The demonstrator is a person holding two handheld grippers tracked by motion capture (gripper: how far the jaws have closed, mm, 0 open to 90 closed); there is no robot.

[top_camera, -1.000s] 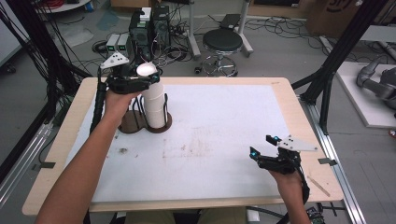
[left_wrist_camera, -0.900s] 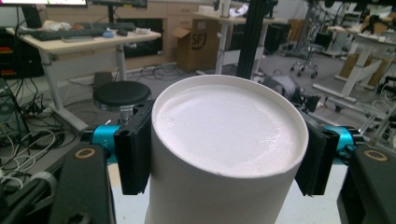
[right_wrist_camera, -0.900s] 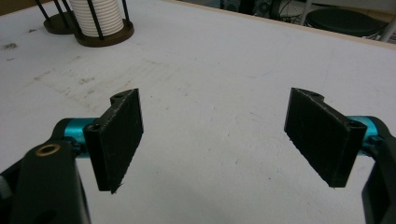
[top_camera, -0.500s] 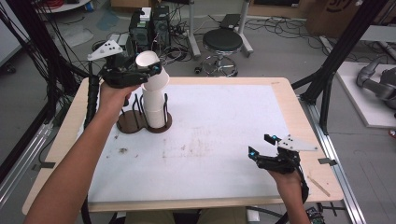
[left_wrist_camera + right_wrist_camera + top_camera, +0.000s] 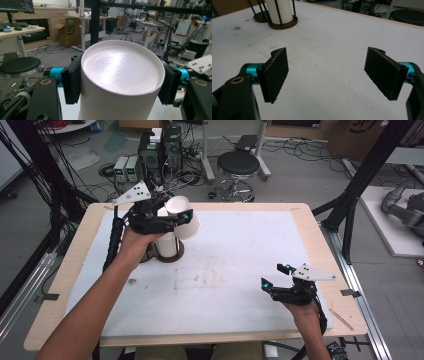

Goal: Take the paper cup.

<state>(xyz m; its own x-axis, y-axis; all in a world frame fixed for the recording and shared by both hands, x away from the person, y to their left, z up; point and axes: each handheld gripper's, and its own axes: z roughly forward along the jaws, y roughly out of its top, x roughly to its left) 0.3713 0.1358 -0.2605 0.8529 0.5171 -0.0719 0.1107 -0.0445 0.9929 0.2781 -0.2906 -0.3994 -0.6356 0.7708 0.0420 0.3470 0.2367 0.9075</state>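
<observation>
Jaws-held cup [image 5: 182, 216] now tilted, lifted

1. The left gripper [image 5: 172, 215], clamped on a white paper cup [image 5: 183, 216], has risen and swung away from the stack of white cups in the round brown wooden holder [image 5: 167, 245].
2. The cup, upright over the stack a second ago, now lies tilted, lifted clear, its flat bottom toward the far edge of the desk [image 5: 240, 270].
</observation>
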